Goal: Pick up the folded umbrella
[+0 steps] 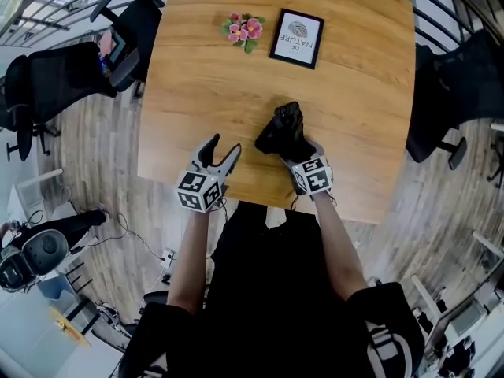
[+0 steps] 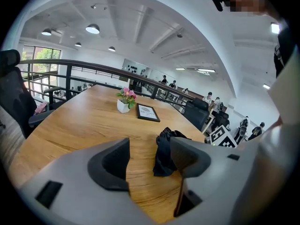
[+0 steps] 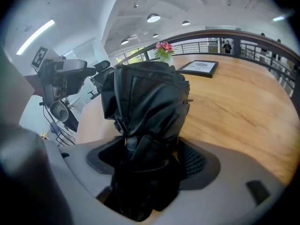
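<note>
Black and bundled, the folded umbrella [image 1: 285, 128] lies on the wooden bench [image 1: 354, 116] toward its 5 o'clock edge in the head view, with its near end between the jaws of the right gripper [image 1: 298, 153]. To take it well, I would let the bundle seat deep in the jaws. Then I would close squarely across the firm core rather than on loose cloth, which could slip or pull free on the lift. The right jaws stand wide on either side of the fabric. They do not look to be pressing on it, so I judge it straddled, not gripped. The left gripper [image 1: 223, 146], at the umbrella's 8 o'clock, hovers with its jaws wide and nothing between them
</note>
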A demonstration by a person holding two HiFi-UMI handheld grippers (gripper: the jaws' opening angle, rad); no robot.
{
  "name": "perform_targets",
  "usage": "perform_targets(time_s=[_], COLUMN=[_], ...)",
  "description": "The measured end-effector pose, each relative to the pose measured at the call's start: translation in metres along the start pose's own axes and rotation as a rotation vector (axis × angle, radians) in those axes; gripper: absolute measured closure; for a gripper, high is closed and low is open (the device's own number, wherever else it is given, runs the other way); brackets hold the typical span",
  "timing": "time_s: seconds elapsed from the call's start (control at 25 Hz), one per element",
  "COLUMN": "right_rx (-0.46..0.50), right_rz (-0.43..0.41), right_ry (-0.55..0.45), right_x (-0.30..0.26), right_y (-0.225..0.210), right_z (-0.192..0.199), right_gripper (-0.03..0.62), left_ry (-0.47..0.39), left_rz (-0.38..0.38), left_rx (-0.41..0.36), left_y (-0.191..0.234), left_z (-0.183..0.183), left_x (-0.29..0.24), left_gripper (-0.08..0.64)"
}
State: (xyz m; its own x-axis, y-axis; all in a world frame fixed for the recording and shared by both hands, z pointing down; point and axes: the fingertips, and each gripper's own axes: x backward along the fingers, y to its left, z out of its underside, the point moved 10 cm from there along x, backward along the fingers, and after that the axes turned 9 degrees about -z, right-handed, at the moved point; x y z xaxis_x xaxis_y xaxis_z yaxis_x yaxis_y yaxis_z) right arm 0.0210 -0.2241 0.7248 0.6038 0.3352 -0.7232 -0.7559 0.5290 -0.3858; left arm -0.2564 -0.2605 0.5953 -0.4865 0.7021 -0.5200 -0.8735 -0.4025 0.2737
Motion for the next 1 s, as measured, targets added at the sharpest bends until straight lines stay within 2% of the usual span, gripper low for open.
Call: perform_targets(time_s=[0.36, 0.72, 1.0], right_rx=[0.002, -0.005, 0.031], right_rz=[0.049, 0.035, 0.025], right_ry=[-0.022, -0.010, -0.016], right_x=[-0.004, -0.002, 0.008], right_y=[0.006, 0.004, 0.017], right_z=[0.000, -0.002, 0.000], right_gripper=[0.308, 0.325, 0.333], left_ry=[0.018, 0.001, -0.008], left_rz=[0.008, 0.040, 0.041], left_rx=[-0.023, -0.009, -0.018], left_y=[0.010, 0.000, -0.007], left_z=[-0.005, -0.008, -0.007], left_x=[-0.001, 0.009, 0.017], left_gripper=[0.288, 0.288, 0.288])
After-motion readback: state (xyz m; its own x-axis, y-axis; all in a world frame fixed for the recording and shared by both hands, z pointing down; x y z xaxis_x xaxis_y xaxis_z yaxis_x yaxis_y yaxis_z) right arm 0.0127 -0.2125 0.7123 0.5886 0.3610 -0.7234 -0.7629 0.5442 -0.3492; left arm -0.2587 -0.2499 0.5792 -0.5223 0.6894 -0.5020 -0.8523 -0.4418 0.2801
